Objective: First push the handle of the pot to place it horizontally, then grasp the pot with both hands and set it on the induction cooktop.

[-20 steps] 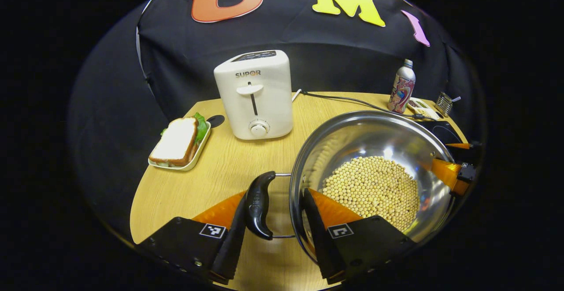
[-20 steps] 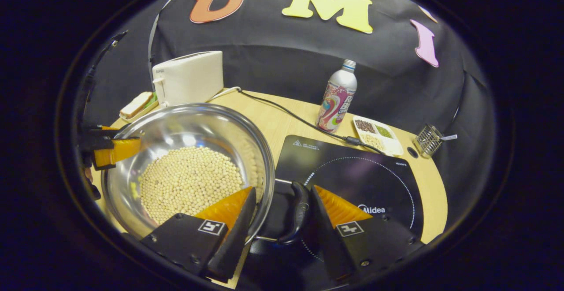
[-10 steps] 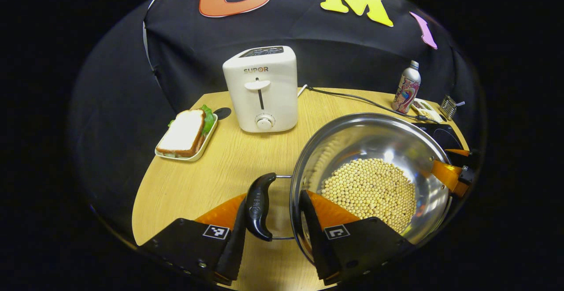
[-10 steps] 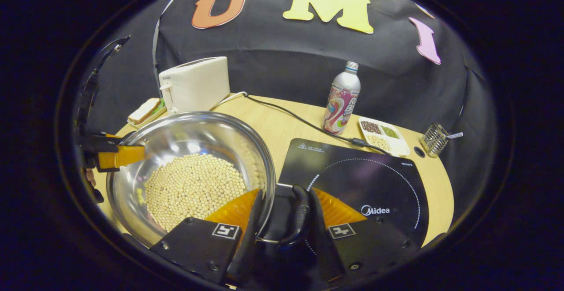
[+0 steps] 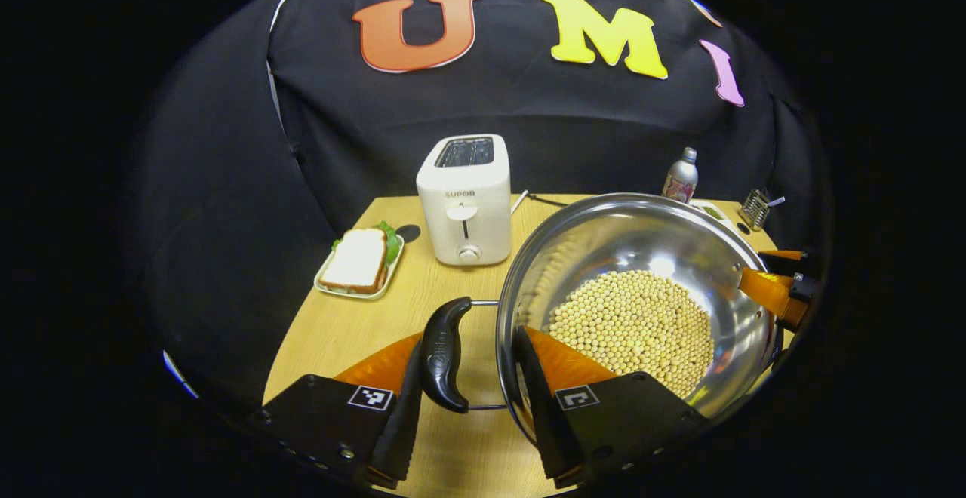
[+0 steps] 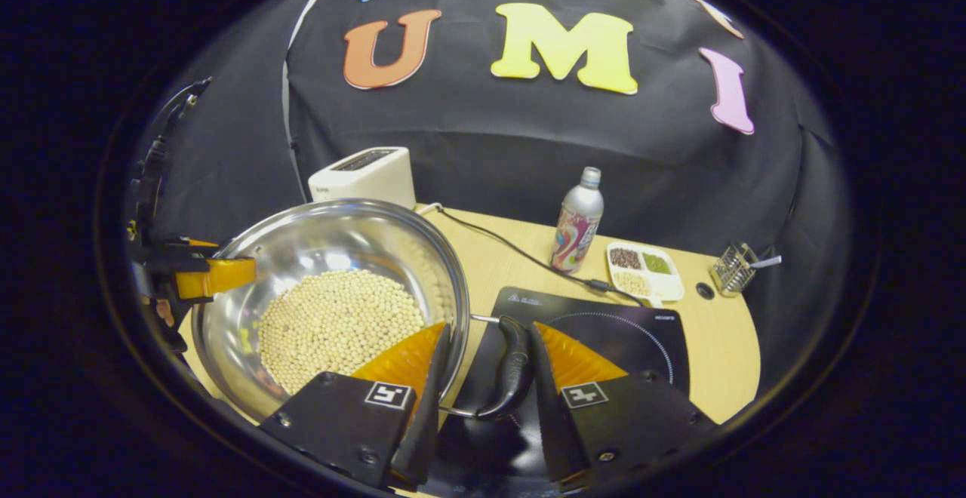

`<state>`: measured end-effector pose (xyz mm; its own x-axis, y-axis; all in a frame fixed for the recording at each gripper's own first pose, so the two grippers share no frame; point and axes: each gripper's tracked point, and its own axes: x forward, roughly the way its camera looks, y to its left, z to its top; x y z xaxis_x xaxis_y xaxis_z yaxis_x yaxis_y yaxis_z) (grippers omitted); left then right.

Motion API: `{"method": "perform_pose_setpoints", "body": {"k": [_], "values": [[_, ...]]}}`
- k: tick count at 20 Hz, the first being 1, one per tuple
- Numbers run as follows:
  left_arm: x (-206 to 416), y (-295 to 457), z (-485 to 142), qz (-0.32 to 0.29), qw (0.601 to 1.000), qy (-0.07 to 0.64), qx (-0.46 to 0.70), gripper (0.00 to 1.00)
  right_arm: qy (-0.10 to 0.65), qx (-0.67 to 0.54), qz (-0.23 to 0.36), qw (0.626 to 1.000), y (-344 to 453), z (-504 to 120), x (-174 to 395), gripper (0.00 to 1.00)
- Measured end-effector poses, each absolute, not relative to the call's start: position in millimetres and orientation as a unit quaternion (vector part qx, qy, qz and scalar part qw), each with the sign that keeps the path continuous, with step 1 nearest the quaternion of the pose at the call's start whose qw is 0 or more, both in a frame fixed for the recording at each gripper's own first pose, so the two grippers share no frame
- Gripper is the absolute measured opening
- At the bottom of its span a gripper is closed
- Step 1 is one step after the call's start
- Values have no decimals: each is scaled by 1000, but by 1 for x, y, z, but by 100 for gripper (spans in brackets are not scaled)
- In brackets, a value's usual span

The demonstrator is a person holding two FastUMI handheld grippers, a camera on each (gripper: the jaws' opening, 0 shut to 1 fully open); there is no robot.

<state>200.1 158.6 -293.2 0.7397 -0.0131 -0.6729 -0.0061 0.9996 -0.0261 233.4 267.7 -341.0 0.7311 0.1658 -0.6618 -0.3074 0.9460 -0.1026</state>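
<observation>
Above wooden table, both grippers' jaws clamp the pot handles.

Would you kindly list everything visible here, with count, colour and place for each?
pot: one, shiny steel, between both grippers, above the table's front right
beans: many, pale yellow, inside the pot
pot handles: two, black, one on each side of the pot
induction cooktop: one, black, right of the pot
toaster: one, white, table's rear
sandwich tray: one, pale, left of the toaster
bottle: one, silver with colourful print, behind the cooktop
divided dish: one, white, right of the bottle
wire holder: one, metal, far right
table: one, light wood
left gripper: one, around the left handle
right gripper: one, around the right handle
</observation>
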Motion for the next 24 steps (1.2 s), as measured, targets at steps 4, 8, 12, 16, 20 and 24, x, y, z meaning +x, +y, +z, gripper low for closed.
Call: {"method": "perform_pose_setpoints", "body": {"k": [4, 8, 12, 16, 20, 24], "values": [[192, 140, -250, -2, 937, 349, -14, 63, 336, -93, 130, 928, 246, -293, 228, 55], [194, 106, -211, -12, 945, 327, -13, 63, 321, -95, 123, 934, 212, -252, 227, 58], [201, 63, -190, -34, 947, 319, -16, 63, 302, -102, 108, 942, 168, -221, 230, 55], [211, 20, -182, -51, 946, 320, -22, 63, 294, -102, 90, 946, 120, -209, 236, 55], [221, -17, -182, -67, 945, 320, -19, 63, 297, -99, 76, 947, 82, -206, 245, 55], [232, -50, -190, -81, 942, 326, -23, 63, 292, -101, 59, 949, 48, -210, 252, 55]]}}
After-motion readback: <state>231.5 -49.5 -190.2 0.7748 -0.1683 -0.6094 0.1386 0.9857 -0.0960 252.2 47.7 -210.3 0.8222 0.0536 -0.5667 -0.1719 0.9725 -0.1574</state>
